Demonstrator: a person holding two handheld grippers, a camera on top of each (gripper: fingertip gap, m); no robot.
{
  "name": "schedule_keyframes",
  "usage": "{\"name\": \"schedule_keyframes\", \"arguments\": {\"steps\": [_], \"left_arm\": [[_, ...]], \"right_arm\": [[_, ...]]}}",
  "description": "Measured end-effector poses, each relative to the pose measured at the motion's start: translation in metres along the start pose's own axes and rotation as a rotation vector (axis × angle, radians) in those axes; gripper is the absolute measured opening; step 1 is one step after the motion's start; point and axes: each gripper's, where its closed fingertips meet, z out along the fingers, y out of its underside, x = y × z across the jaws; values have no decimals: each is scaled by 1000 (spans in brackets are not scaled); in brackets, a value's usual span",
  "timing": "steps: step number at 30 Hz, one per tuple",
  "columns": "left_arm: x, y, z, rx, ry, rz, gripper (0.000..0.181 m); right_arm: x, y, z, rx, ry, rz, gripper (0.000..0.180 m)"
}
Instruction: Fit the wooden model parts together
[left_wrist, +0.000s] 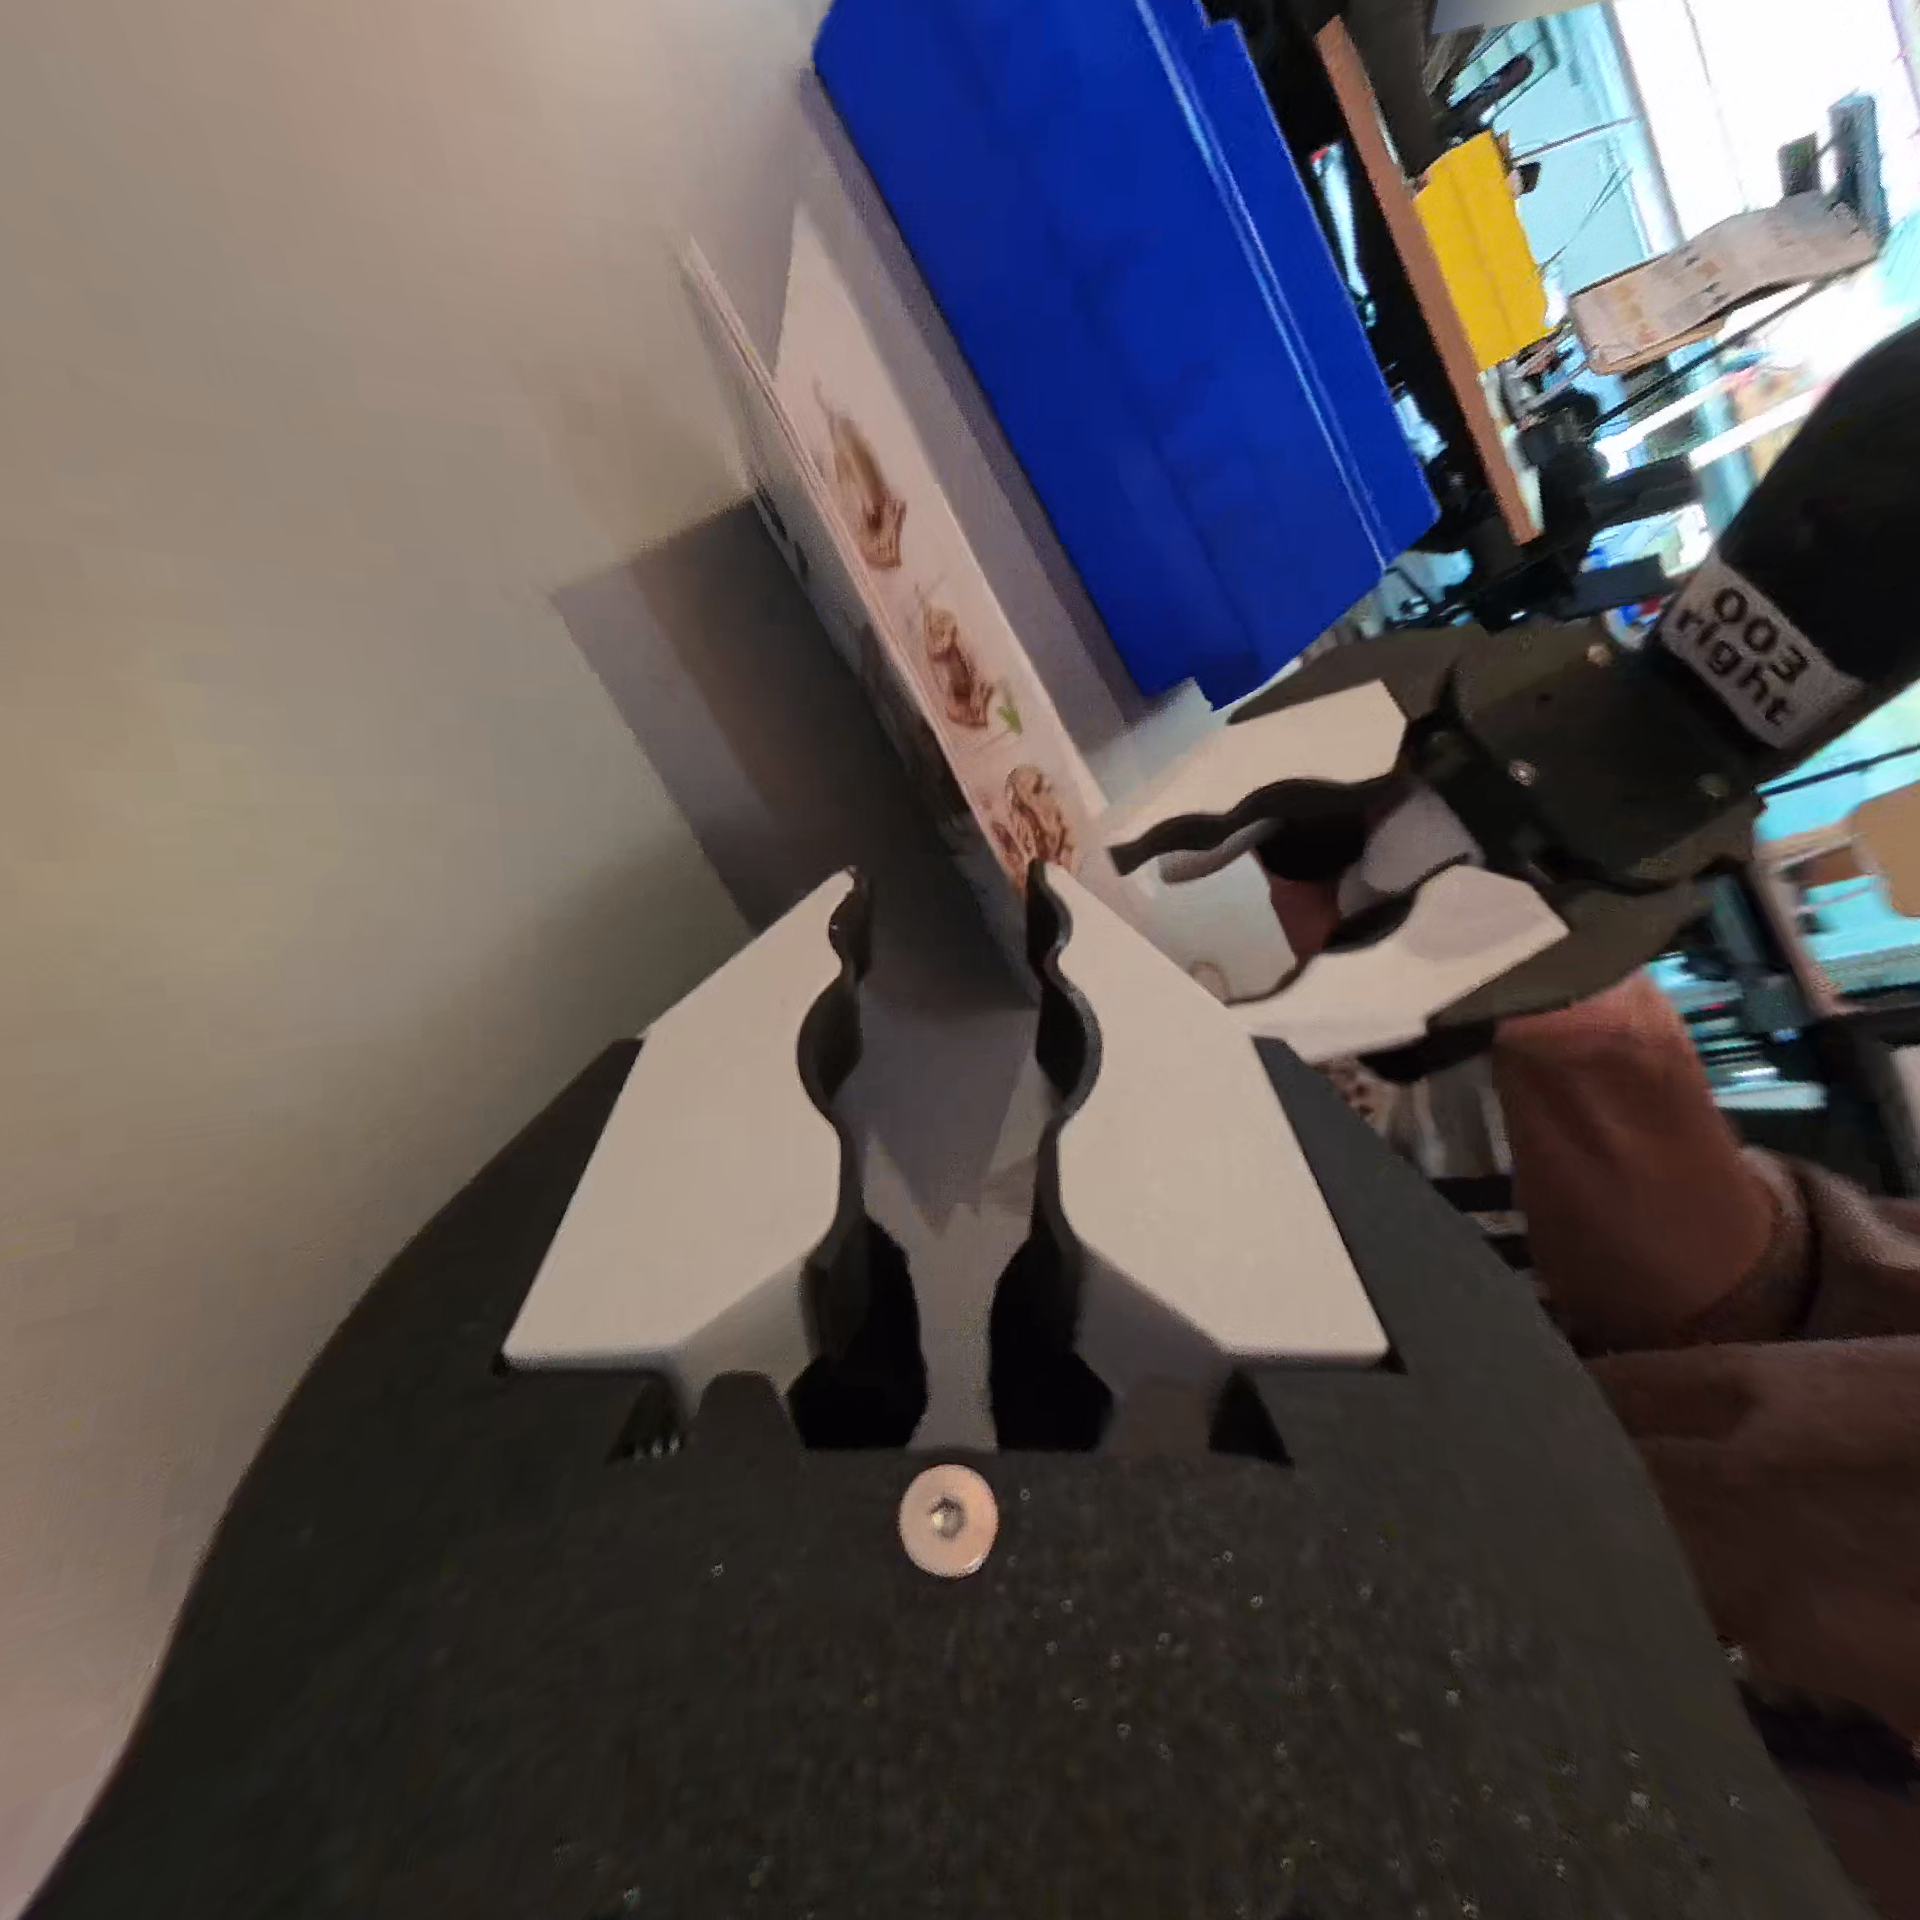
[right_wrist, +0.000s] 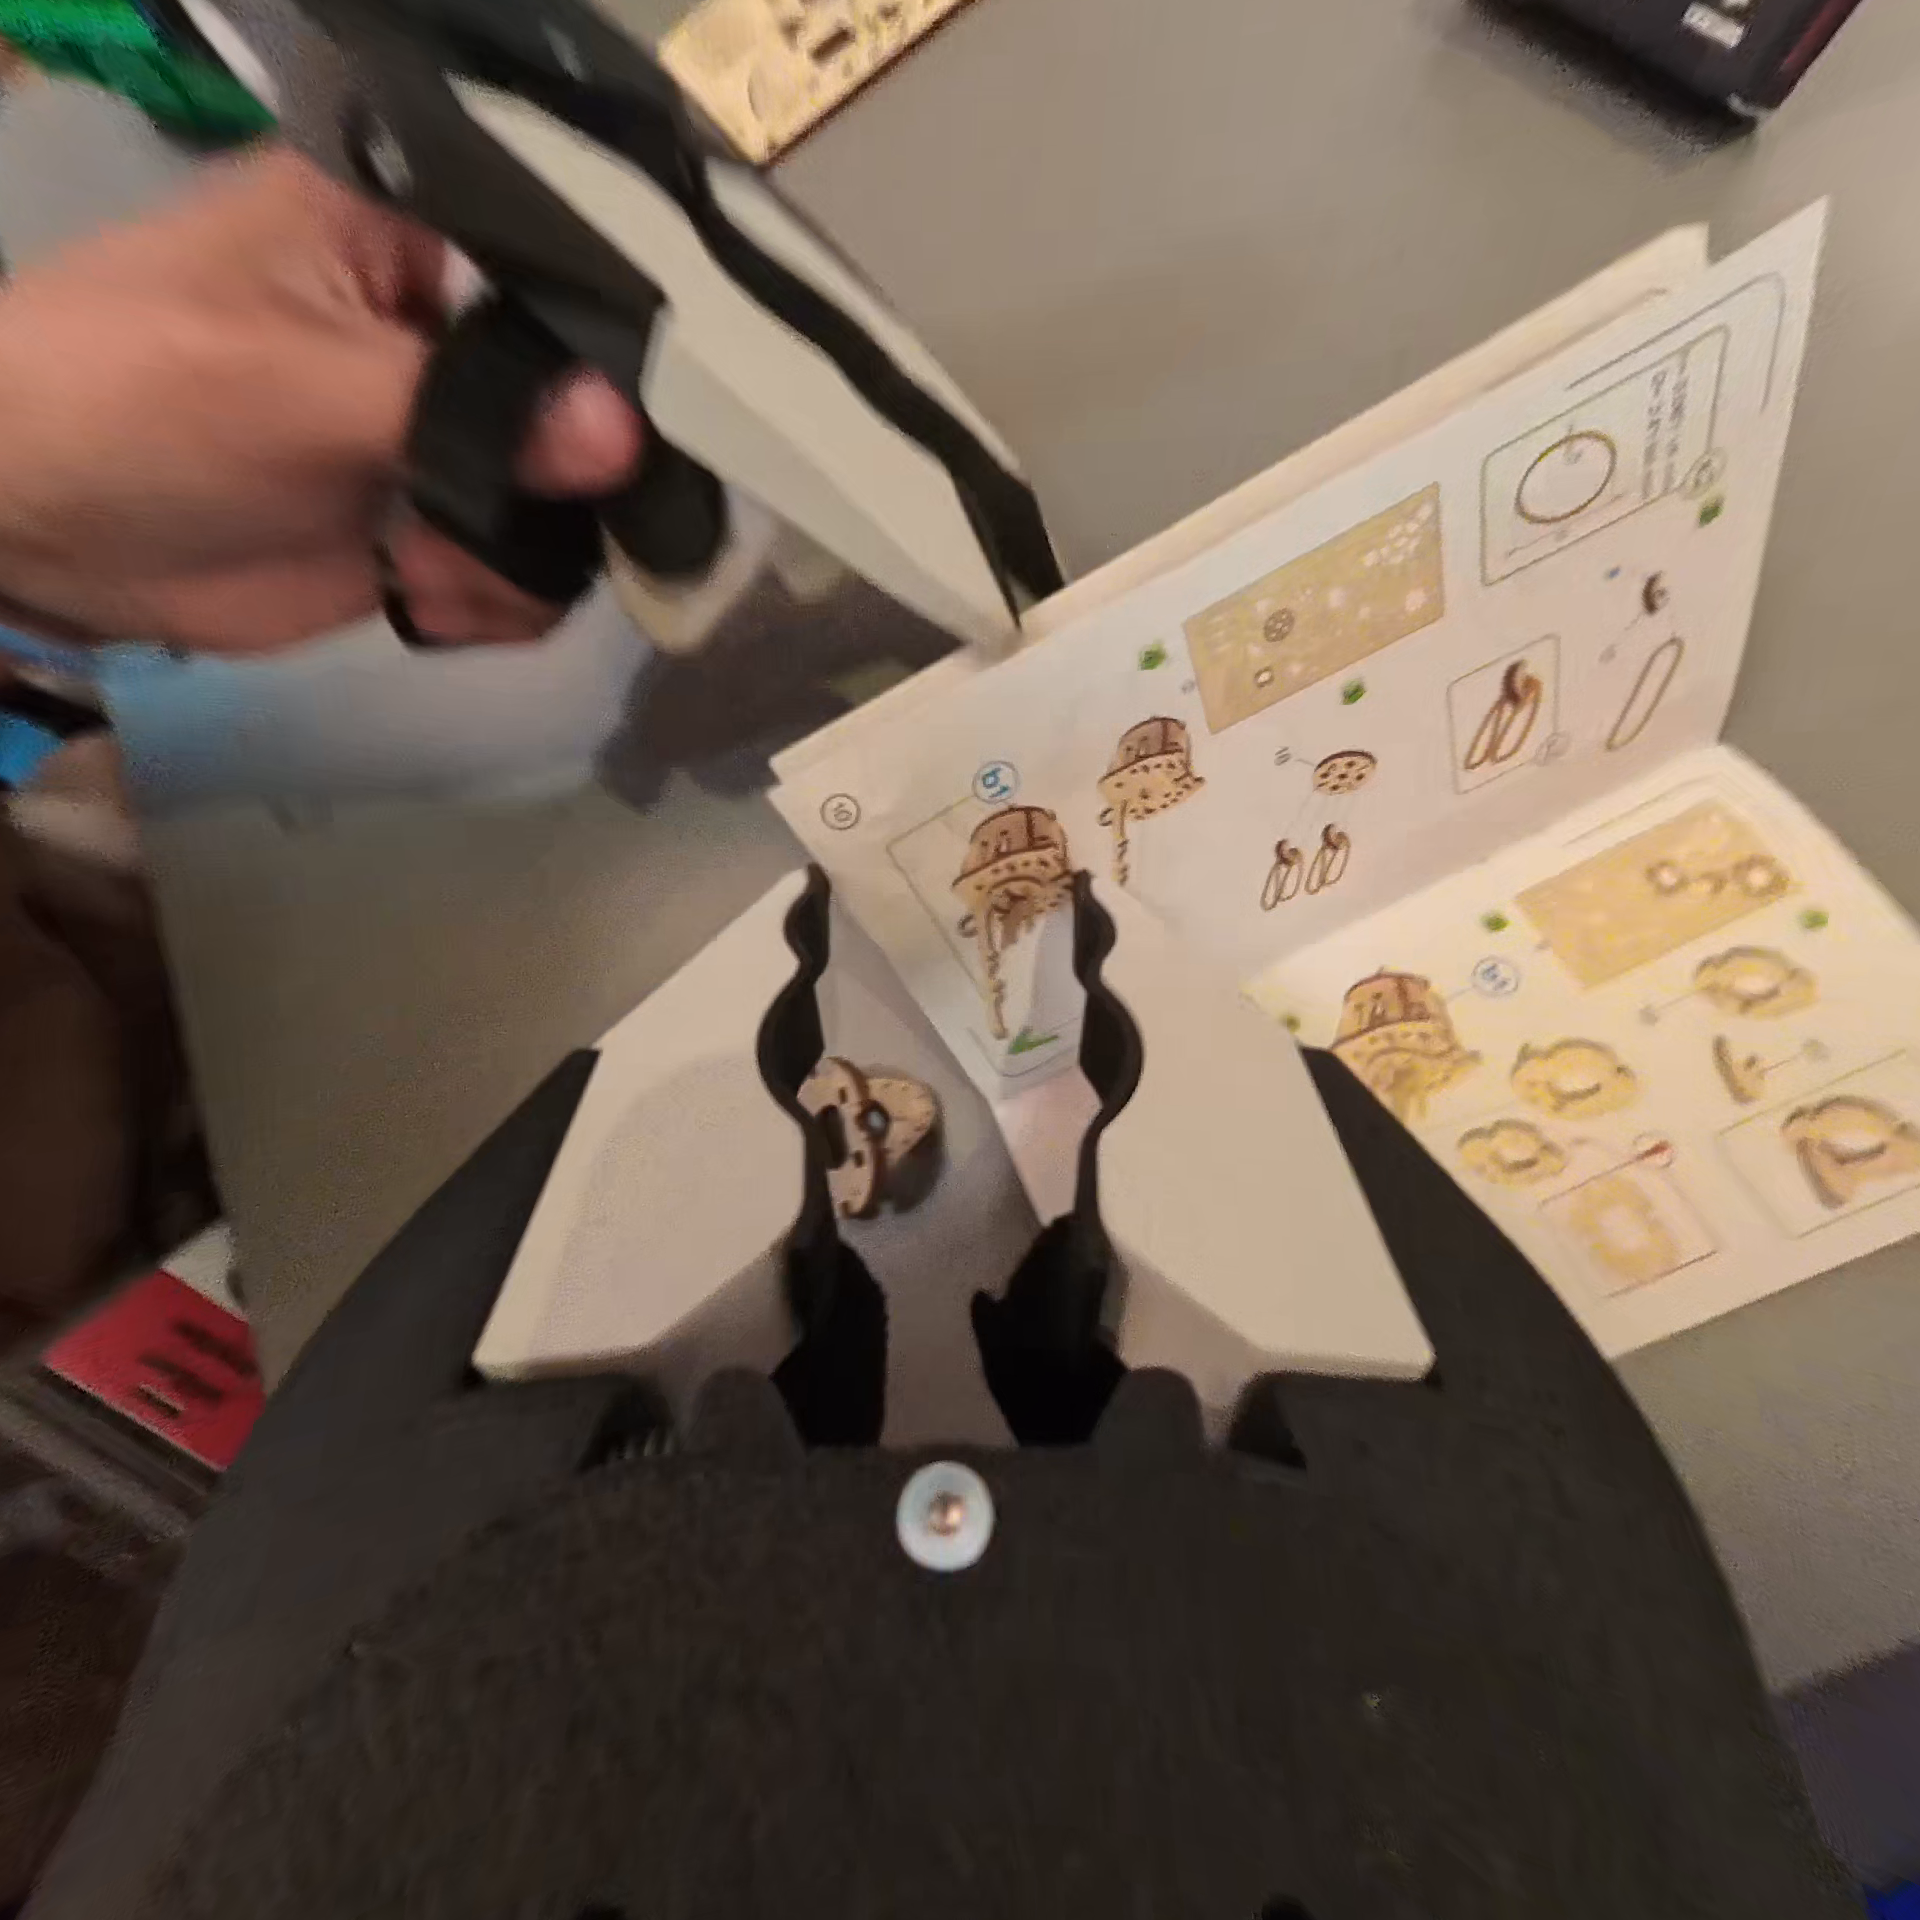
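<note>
One wooden part (right_wrist: 873, 1132) between right fingers (right_wrist: 795, 1039).

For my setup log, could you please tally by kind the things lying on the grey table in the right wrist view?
Open instruction booklet: 1
Small wooden model part: 1
Wooden parts sheet, at the far edge: 1
Black box, partly out of frame: 1
Total: 4

Pale tan wooden part (right_wrist: 868, 1132) w/ dark holes, grey table (right_wrist: 1247, 260), blue bin (left_wrist: 1122, 343), white booklet (right_wrist: 1403, 779) w/ tan drawings
</note>
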Motion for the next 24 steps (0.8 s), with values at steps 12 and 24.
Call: {"name": "schedule_keyframes", "arguments": {"steps": [12,24], "left_arm": [[-29,-5,52,-485,-118,815,2],[-37,7,57,-311,-82,953,0]], "right_arm": [[11,16,26,-192,-129,-36,39],[65,70,-39,-107,383,6,36]]}}
